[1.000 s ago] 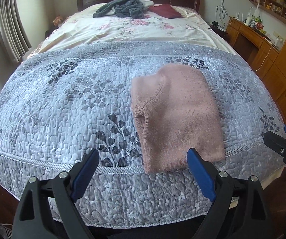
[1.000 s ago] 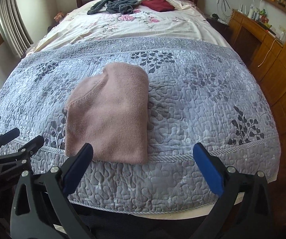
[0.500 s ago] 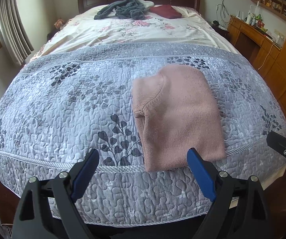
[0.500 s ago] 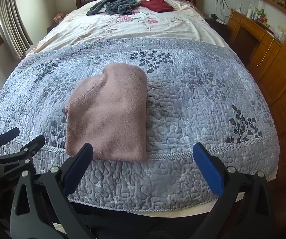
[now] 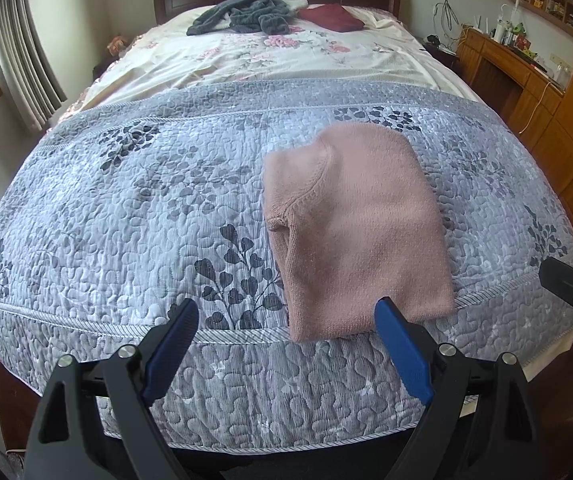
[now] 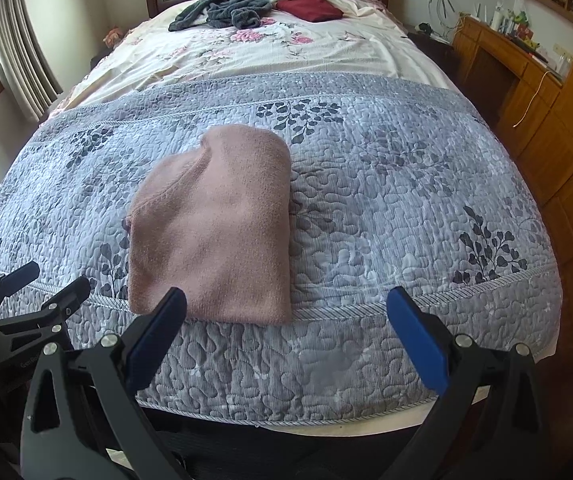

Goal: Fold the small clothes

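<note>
Backing slightly off the bed's foot over the last second, the left gripper [image 5: 286, 334] and right gripper [image 6: 286, 320] both gape empty, leaving the pink sweater [image 6: 214, 224] folded on the grey quilt [image 6: 386, 200], apparently finished.

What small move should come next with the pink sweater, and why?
Probably bring the open left gripper forward to the pink sweater's near hem. The sweater lies folded lengthwise on the quilt, both grippers are empty, so one crosswise fold seems left.

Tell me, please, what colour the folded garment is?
Dusty pink; the folded garment shows best in the right wrist view.
</note>
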### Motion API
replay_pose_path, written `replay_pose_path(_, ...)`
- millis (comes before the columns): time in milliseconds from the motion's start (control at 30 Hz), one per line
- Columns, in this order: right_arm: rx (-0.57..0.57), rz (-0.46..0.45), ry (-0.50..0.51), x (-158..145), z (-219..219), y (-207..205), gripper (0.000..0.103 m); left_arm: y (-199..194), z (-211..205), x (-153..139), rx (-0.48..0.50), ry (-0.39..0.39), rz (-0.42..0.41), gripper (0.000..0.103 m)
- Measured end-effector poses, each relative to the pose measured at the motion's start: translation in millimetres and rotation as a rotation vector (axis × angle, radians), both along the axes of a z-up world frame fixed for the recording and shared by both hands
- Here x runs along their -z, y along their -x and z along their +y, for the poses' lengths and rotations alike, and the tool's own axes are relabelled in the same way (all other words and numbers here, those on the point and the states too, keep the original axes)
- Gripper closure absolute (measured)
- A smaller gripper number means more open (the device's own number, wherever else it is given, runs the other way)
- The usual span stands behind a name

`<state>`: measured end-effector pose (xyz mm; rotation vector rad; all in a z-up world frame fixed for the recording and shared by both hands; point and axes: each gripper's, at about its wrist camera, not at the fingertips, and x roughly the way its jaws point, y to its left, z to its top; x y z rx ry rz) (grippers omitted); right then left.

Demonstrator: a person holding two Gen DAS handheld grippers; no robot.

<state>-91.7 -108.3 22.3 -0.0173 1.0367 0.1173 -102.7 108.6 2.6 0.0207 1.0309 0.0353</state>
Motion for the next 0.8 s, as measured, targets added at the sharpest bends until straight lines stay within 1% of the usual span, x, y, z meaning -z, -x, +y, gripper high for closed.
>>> replay_pose_path(800,0.015,0.005,0.022,5.1,-1.5,-2.2,0.003,-2.0,-0.3,4.4,0.001,-0.005,0.007,0.013)
